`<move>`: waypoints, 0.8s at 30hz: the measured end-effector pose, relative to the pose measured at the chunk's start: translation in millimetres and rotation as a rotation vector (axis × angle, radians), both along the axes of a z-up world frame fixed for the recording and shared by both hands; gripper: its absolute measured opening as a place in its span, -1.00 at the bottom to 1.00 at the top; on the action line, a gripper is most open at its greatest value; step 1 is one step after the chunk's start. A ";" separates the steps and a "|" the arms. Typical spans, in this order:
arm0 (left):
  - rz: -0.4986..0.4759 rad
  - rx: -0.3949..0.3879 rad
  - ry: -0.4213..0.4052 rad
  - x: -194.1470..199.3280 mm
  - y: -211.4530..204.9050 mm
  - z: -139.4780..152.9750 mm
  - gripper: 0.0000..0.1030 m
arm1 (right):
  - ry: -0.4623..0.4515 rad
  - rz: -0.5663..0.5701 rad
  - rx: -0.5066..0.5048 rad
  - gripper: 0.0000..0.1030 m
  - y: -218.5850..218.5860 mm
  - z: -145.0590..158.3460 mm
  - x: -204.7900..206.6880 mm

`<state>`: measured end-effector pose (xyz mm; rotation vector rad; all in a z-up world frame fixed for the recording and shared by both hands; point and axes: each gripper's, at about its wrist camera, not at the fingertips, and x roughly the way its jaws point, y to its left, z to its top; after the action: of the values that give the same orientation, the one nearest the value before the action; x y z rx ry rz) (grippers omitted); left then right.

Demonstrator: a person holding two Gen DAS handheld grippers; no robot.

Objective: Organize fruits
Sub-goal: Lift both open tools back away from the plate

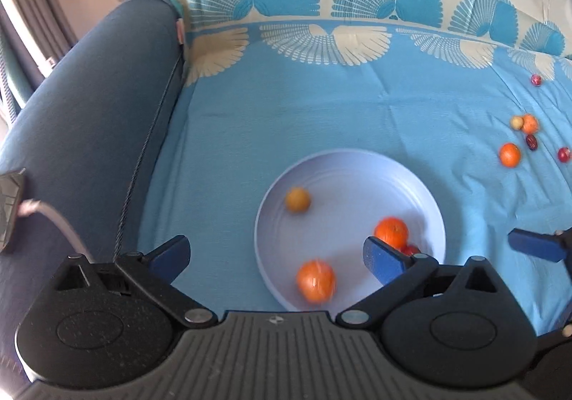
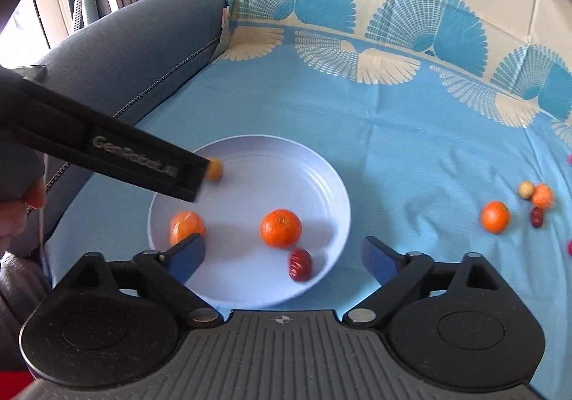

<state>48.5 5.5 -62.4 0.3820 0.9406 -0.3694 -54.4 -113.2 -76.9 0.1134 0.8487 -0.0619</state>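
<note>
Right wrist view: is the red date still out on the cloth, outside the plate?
No, the red date lies inside the plate, near its front rim, just below an orange.

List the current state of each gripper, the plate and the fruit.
Left gripper: open, empty.
Right gripper: open, empty.
Pale round plate: upright, holding four fruits.
Two oranges, small yellow fruit, red date: in plate.
Remaining fruits: loose on blue cloth.

A blue patterned cloth point(image 2: 411, 135) bears a white plate point(image 2: 332, 178) and, well apart, loose fruits point(image 2: 495, 217).
</note>
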 end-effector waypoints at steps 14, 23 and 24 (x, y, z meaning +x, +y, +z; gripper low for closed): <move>0.153 -0.020 0.094 -108.7 79.2 36.7 0.99 | -0.103 0.011 -0.041 0.99 32.1 64.9 -113.4; 0.149 -0.041 -0.021 -151.4 83.9 76.1 0.99 | -0.226 0.030 -0.065 0.99 41.9 91.6 -157.6; 0.148 -0.040 -0.031 -156.3 83.3 79.0 0.99 | -0.238 0.029 -0.065 0.99 41.6 94.1 -162.2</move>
<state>-107.8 88.8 16.7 0.2792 0.9234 -0.2462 -216.7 -71.6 17.2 0.0463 0.6094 -0.0475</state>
